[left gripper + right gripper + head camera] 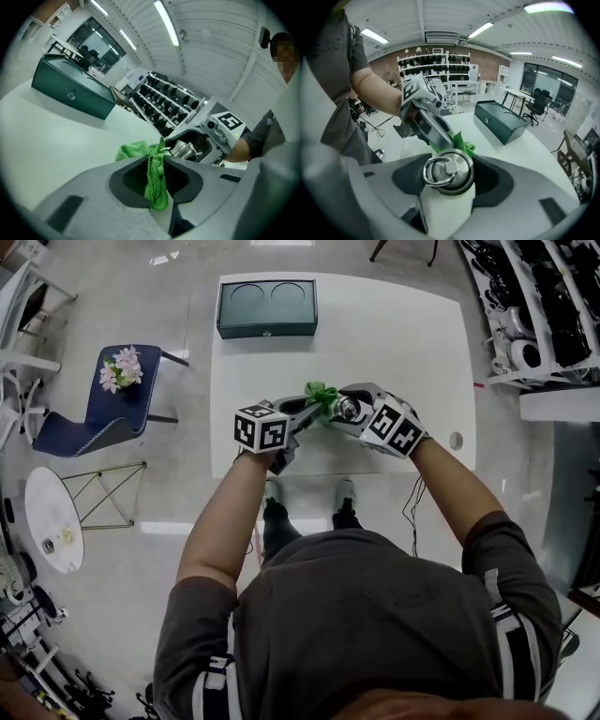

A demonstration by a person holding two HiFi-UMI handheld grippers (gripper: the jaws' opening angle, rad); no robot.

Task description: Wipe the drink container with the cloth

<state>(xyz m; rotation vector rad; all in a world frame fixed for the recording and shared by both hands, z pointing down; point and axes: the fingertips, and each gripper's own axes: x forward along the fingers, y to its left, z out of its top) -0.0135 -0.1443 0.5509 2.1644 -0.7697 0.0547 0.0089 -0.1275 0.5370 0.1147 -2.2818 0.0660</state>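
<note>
Head view: dark green box [267, 307] is noted at the far edge of the white counter [403, 352]. Nearer, the left gripper [305, 415] is seen clamped on a green cloth [321, 396]. The cloth is bunched right by the metal cap of the drink container [349, 409]. The container's white body is gripped by the right gripper [361, 416].

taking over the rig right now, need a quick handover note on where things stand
left claw: shut on the green cloth, bunched between its jaws.
right claw: shut on the drink container, steel cap pointing out.
Where: both are held over the white table; the cloth is right at the cap, contact unclear.
Done: both items are in hand and brought together.
To do: wipe the cap and body; how much is already wiped can't be told.
</note>
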